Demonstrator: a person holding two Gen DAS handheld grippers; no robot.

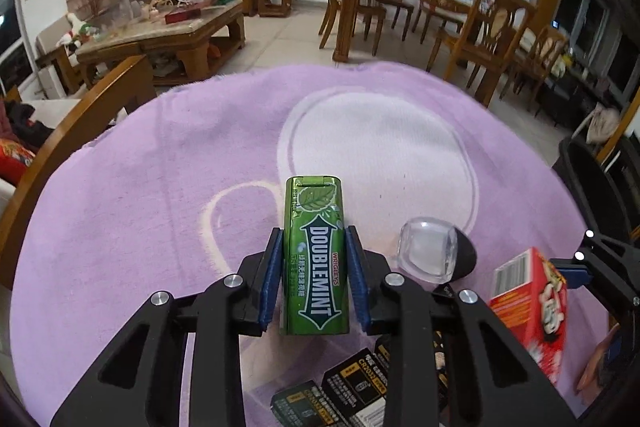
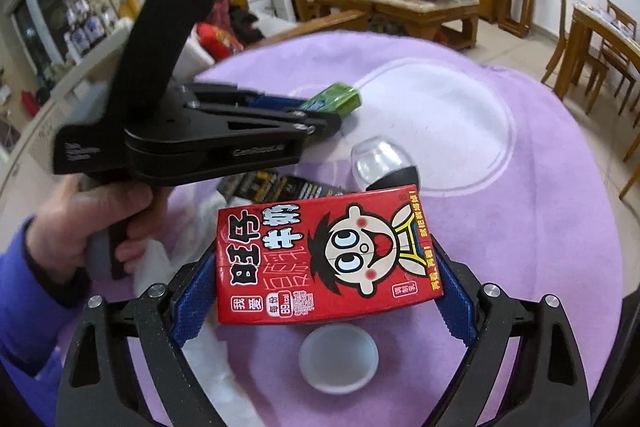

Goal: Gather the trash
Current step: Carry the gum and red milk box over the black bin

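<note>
A lilac plush cloth covers the tabletop; its near edge is cut off in both views. The left hand-held gripper has its blue pads pressed against the long sides of a green gum pack, whose long axis runs straight away from the camera, top end farthest. The right hand-held gripper stands wide, with a red milk carton crosswise between its pads; the carton's long axis runs left to right, and both pads appear to touch its ends. Black battery cards lie partly hidden under the left gripper's arms. A clear dome with a black base lies on its side. A white lid is blurred below the carton.
</note>
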